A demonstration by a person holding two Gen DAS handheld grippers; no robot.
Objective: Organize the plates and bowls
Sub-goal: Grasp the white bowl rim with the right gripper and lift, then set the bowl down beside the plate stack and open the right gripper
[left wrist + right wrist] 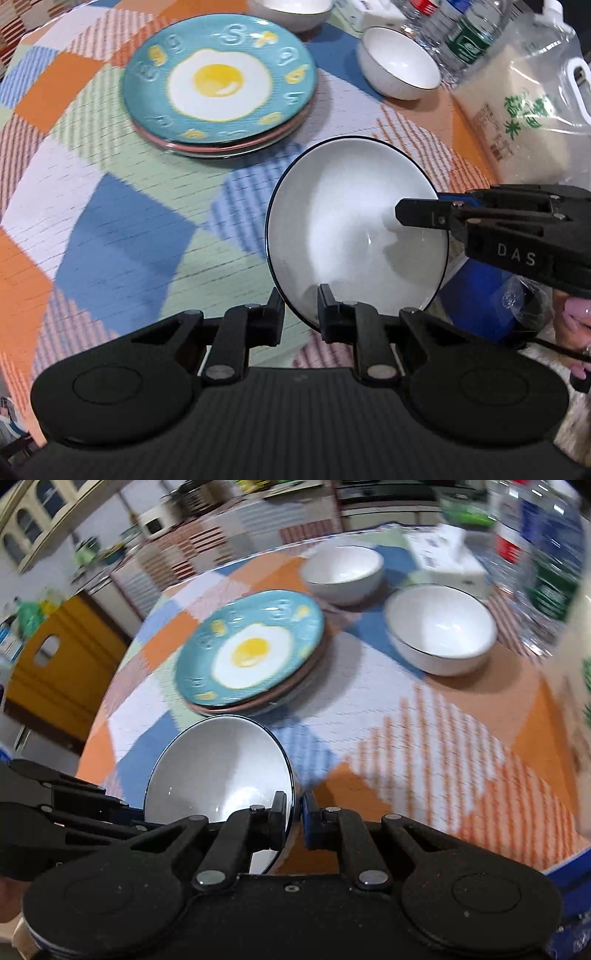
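Above the worktop [110, 221], lower centre of frame, both claws clamp one black-rimmed white bowl [354, 229]: left claw [301, 314] on its near rim, right claw [294, 821] opposite. Glazed ceramic: rigid, slippery, breakable; hold by the rim.

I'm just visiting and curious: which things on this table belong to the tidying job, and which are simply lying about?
Part of the job:
held bowl, gripped by both grippers
plate stack
black-rimmed bowl
plain bowl

Lying about:
rice bag
water bottles
tissue box
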